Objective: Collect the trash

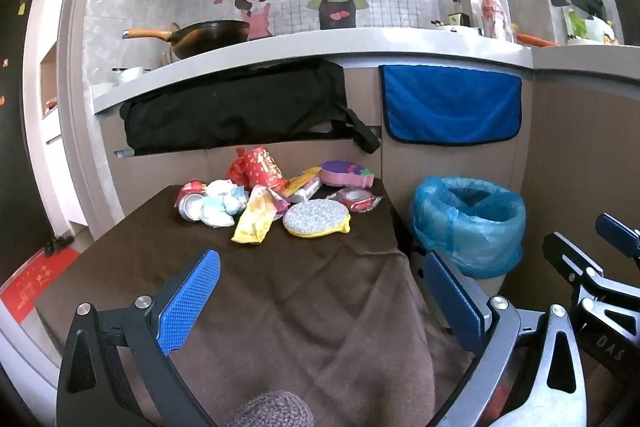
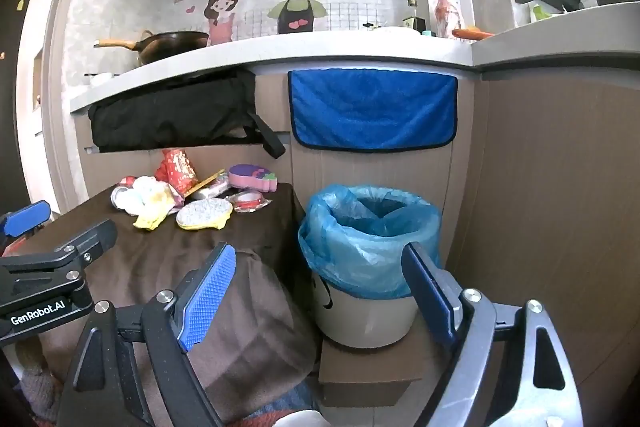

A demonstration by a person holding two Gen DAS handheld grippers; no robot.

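A heap of trash lies at the far end of a brown-clothed table point(image 1: 280, 287): a red packet point(image 1: 260, 167), a crushed can point(image 1: 192, 203), crumpled tissue point(image 1: 222, 203), a yellow wrapper point(image 1: 254, 223), a silver-and-yellow scrub pad point(image 1: 316, 218), a pink sponge point(image 1: 347, 174) and a red tape roll point(image 1: 356, 198). A bin with a blue liner point(image 2: 368, 223) stands right of the table. My left gripper point(image 1: 320, 291) hovers open over the near cloth, nothing between its fingers. My right gripper point(image 2: 320, 291) is open near the bin, also with nothing in it.
Behind the table a kitchen counter point(image 1: 320, 47) carries a wok point(image 1: 212, 35) and bottles. A black bag point(image 1: 240, 107) and a blue towel point(image 1: 450, 103) hang below its edge. The bin rests on a brown box point(image 2: 368, 375). A wooden panel point(image 2: 560, 207) closes the right side.
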